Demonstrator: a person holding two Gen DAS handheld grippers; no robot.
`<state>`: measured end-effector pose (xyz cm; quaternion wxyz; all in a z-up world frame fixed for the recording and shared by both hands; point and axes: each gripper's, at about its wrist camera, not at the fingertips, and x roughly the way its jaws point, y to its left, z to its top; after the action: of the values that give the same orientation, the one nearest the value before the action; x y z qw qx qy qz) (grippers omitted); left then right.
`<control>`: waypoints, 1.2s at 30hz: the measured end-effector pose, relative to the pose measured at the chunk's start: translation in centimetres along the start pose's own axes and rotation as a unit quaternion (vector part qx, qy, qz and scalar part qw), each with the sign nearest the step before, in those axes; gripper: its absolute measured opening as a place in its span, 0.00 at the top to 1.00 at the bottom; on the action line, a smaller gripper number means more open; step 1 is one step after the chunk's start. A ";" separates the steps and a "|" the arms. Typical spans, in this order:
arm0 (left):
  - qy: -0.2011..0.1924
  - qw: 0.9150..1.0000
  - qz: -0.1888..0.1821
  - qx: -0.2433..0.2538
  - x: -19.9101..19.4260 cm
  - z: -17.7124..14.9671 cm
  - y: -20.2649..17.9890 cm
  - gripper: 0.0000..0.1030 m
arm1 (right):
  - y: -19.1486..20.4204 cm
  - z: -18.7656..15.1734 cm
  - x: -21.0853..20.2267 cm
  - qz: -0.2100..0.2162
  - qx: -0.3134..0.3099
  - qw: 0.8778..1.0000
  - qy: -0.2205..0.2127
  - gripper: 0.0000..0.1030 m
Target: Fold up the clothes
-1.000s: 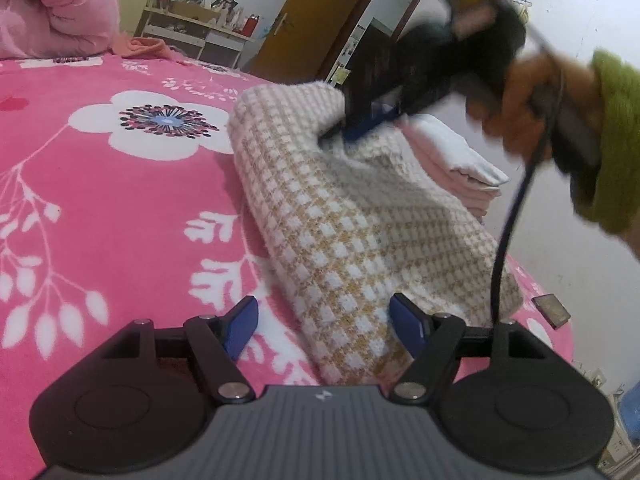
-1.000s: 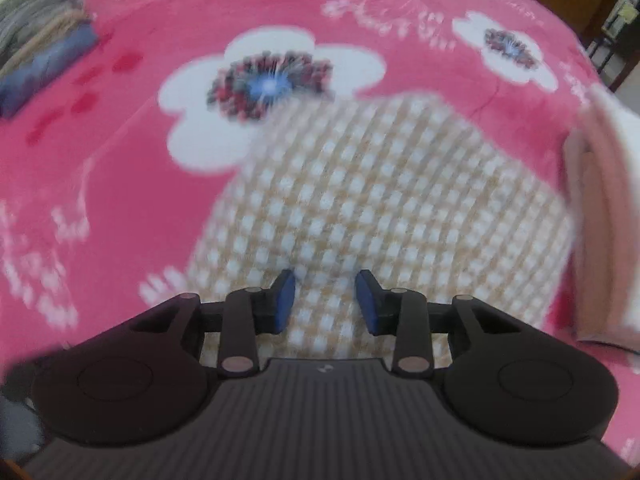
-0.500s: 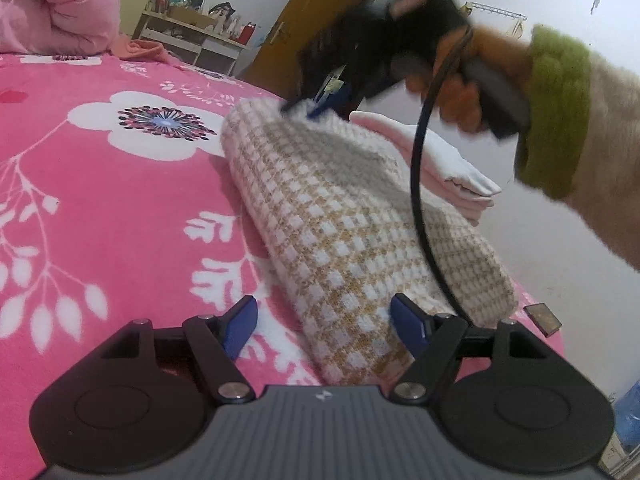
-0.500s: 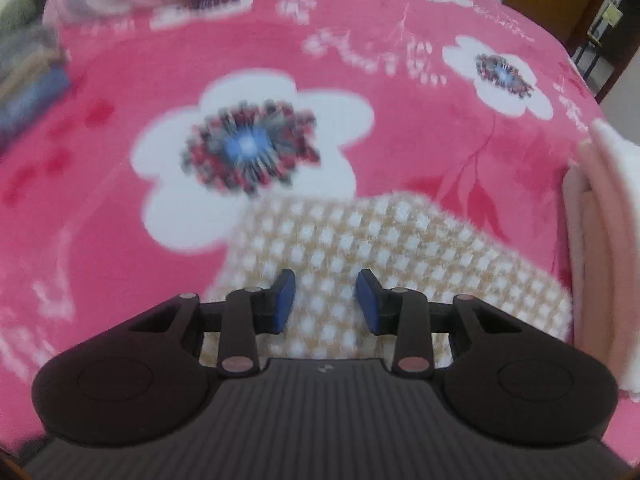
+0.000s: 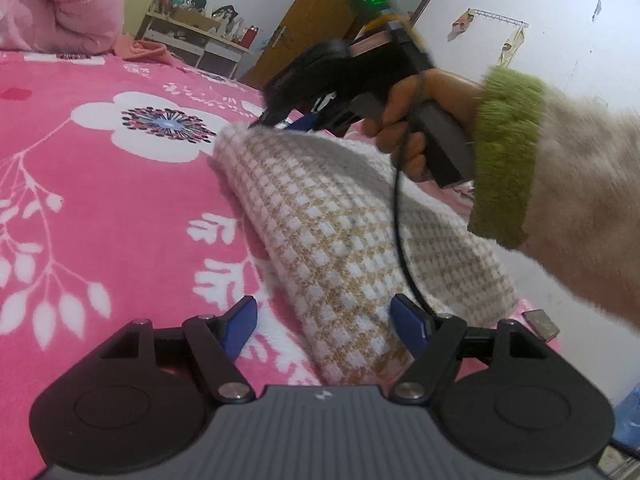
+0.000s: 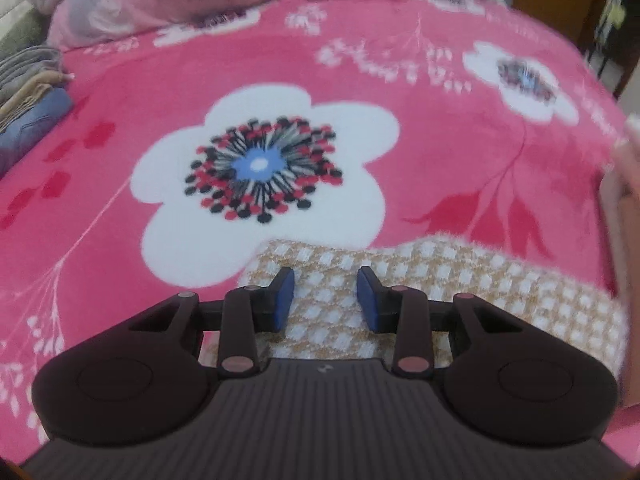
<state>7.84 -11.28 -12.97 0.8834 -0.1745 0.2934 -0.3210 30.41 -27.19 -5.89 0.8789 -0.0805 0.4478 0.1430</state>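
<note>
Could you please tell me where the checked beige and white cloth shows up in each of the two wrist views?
Left wrist view: the checked cloth runs from the centre to the lower right, between the left gripper fingers.
Right wrist view: it lies along the bottom, under the right gripper.
Shared landmark: the big white flower on the pink blanket.

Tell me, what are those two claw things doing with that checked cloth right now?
Left gripper open, straddling near end of checked cloth. Right gripper open over far edge, gripping nothing. Cloth folded on pink floral blanket. Nothing in the way.
</note>
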 end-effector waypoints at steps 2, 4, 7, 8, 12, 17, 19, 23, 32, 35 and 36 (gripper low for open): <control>0.003 1.000 -0.006 -0.005 -0.2 0.2 0.2 0.27 | -1.1 -0.8 -3.1 0.021 0.039 0.998 -0.037 0.63; 0.006 1.000 -0.005 0.002 -0.4 0.5 0.0 0.27 | -2.5 -2.0 -6.7 0.046 0.082 0.993 -0.075 0.62; -0.003 0.999 0.009 0.033 -1.2 1.1 -0.9 0.30 | -6.1 -6.6 -13.7 0.044 0.130 0.979 -0.152 0.59; -0.009 0.999 0.012 0.040 -1.6 1.5 -1.1 0.30 | -7.4 -8.4 -16.1 0.042 0.149 0.972 -0.177 0.56; -0.035 0.997 0.024 0.064 -2.7 3.7 -2.0 0.30 | -13.0 -19.3 -21.9 0.070 0.287 0.924 -0.243 0.55; -0.047 0.990 0.049 0.122 0.1 8.3 -4.5 0.31 | -14.8 -32.0 -19.6 0.174 0.452 0.836 -0.260 0.54; -0.039 0.984 0.064 0.159 2.3 9.6 -6.0 0.31 | -13.4 -34.3 -18.6 0.158 0.458 0.834 -0.266 0.54; -0.023 0.973 0.085 0.212 7.2 11.0 -8.4 0.32 | -11.2 -35.5 -17.6 0.120 0.426 0.851 -0.283 0.54; 0.017 0.940 0.125 0.317 13.6 7.4 -11.3 0.31 | -9.8 -35.2 -17.2 0.075 0.344 0.892 -0.284 0.54; 0.020 0.938 0.124 0.324 13.9 7.3 -11.4 0.31 | -9.1 -35.2 -17.5 0.052 0.318 0.899 -0.298 0.54; 0.021 0.940 0.120 0.320 13.9 7.4 -11.2 0.31 | -9.0 -35.0 -17.6 0.045 0.311 0.899 -0.305 0.54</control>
<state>15.91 -27.94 -7.38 0.9183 0.1606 0.2126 -0.2929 -3.27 -48.35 -12.01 0.9452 0.2651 0.1827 0.0536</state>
